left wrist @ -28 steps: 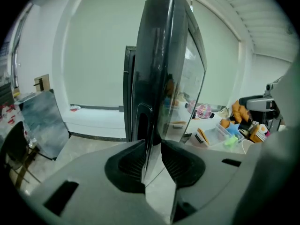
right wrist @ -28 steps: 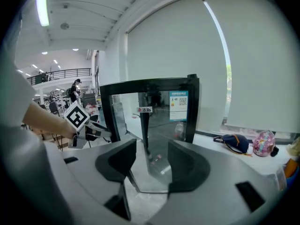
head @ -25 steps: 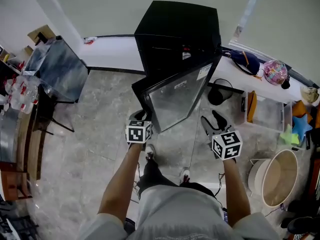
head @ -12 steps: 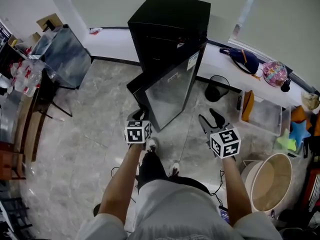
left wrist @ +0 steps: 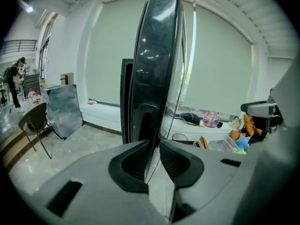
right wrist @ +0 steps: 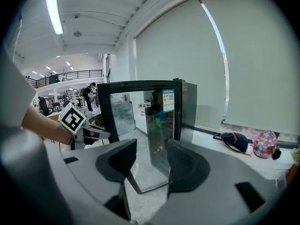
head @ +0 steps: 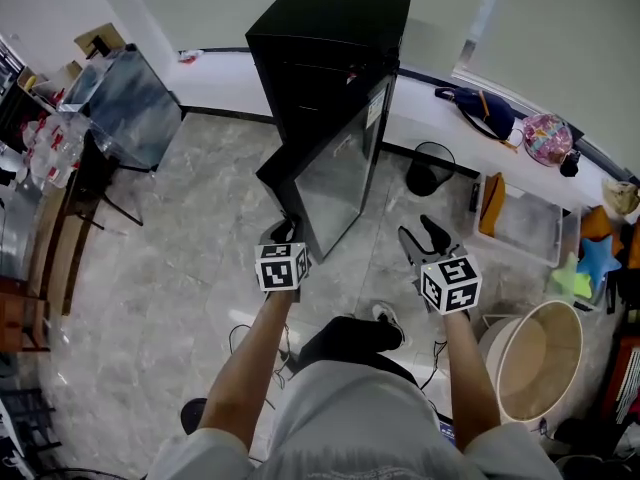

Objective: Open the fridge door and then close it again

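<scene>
The black fridge (head: 330, 48) stands at the back wall with its glass door (head: 335, 183) hanging partly open toward me. My left gripper (head: 284, 230) is at the door's free edge. In the left gripper view I see the door (left wrist: 157, 55) edge-on, and its edge runs between the pads of the left gripper (left wrist: 153, 146), which have just been closing and press on it. My right gripper (head: 422, 236) hangs to the right of the door, apart from it. The right gripper (right wrist: 151, 156) is open with nothing between its jaws and looks at the door's glass (right wrist: 136, 125).
A black bin (head: 425, 171) sits right of the fridge by the white ledge. A clear box (head: 525, 223) and a round wooden tub (head: 535, 353) lie at the right. A grey leaning panel (head: 130, 108) and chairs stand at the left. My foot (head: 385, 318) is below the door.
The door has swung nearer to the fridge body, so the opening is narrower. My left gripper stayed at its edge and moved with it. The right gripper kept alongside.
</scene>
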Demonstrator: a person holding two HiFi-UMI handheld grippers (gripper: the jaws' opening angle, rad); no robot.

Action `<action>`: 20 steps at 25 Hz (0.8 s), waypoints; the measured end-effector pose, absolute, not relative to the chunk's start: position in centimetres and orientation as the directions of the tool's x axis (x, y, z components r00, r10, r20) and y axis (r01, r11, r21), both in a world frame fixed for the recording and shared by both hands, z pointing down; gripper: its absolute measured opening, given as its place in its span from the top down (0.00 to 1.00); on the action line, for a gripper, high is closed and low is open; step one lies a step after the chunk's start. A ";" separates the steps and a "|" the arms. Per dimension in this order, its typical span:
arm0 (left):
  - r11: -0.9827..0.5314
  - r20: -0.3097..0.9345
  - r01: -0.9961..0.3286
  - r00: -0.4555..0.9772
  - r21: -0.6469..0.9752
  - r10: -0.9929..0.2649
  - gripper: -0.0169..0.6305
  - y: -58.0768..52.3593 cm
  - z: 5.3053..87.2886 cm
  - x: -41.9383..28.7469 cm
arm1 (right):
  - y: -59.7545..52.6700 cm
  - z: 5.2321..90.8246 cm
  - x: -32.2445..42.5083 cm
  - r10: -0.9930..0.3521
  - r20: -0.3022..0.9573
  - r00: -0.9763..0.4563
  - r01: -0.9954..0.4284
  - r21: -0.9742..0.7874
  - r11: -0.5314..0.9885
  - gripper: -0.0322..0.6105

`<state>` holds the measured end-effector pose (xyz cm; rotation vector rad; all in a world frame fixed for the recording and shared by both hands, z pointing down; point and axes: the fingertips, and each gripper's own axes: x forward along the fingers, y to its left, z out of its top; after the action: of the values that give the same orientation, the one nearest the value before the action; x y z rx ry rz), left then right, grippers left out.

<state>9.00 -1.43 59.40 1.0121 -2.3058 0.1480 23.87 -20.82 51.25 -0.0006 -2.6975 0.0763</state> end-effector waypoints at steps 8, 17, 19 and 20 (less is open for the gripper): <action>0.770 0.568 -0.624 -0.589 0.133 -0.575 0.87 -2.2 59.3 10.1 | -23.7 50.3 24.2 0.094 0.419 -0.903 0.091 -0.027 0.996 0.63; 0.846 0.576 -0.512 -0.651 0.148 -0.494 0.87 -4.0 59.1 12.4 | -27.7 49.7 23.3 0.249 0.409 -0.878 0.258 -0.034 0.966 0.64; 0.862 0.572 -0.484 -0.667 0.154 -0.477 0.87 -4.4 58.9 13.1 | -28.1 49.5 23.6 0.270 0.416 -0.868 0.284 -0.030 0.958 0.64; 0.868 0.573 -0.472 -0.672 0.156 -0.469 0.87 -4.4 58.9 13.7 | -28.1 49.4 23.9 0.280 0.423 -0.862 0.297 -0.029 0.955 0.64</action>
<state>13.65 -4.42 58.94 0.6783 -2.4120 0.0072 23.88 -28.07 49.42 -0.4144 -2.6734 -0.0519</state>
